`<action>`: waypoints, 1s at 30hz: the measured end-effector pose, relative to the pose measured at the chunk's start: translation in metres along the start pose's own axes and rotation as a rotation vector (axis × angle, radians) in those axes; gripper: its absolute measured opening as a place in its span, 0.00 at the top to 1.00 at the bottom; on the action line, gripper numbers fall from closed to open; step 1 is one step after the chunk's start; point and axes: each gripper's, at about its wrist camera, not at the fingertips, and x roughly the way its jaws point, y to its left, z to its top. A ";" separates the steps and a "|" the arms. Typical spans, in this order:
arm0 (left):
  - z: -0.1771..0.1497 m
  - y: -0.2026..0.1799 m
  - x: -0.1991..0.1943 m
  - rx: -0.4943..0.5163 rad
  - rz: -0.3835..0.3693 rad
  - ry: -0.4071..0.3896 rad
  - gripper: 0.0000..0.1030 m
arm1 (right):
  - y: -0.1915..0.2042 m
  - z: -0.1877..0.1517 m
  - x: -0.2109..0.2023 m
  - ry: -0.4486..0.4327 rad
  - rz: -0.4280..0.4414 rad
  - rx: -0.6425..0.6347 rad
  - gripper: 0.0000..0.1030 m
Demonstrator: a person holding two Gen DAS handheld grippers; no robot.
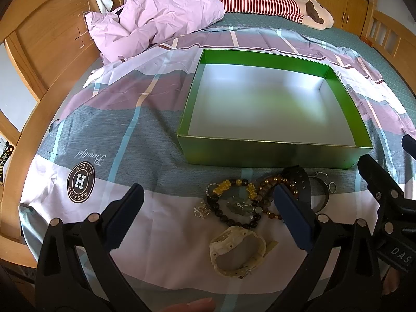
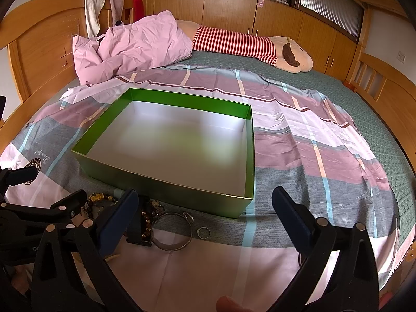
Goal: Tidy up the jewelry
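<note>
- Jewelry pile on the bed sheet (image 1: pixel 161 223), just in front of the green box (image 1: pixel 270 153): bead bracelets (image 1: pixel 234 197), cream watch (image 1: pixel 238 251) nearest, black strap (image 1: pixel 303 182), metal bangle (image 2: pixel 173 231) w/ small ring (image 2: pixel 204 232) beside it.
- Box open, nothing inside, white lining.
- Left hand-held gripper (image 1: pixel 208 213) spread wide over the beads & watch, pinching nothing.
- Right hand-held gripper (image 2: pixel 205 215) also spread, over bare sheet by the box's near corner, bangle at its left finger.
- Behind: pink quilt (image 2: pixel 135 44), striped plush toy (image 2: pixel 249 44), wooden headboard (image 2: pixel 39 52).
</note>
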 end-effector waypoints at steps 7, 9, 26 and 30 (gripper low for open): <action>0.000 0.001 0.001 0.001 0.002 0.000 0.04 | 0.000 0.000 0.000 0.000 0.000 0.000 0.02; -0.001 0.001 0.001 0.002 0.002 0.001 0.04 | 0.000 0.000 0.000 0.001 0.000 0.000 0.02; -0.002 0.002 0.001 0.005 0.007 0.003 0.04 | 0.001 0.000 -0.002 -0.003 -0.001 -0.003 0.02; -0.003 0.003 0.001 0.005 0.007 0.004 0.04 | 0.000 0.000 -0.002 -0.003 -0.001 -0.004 0.02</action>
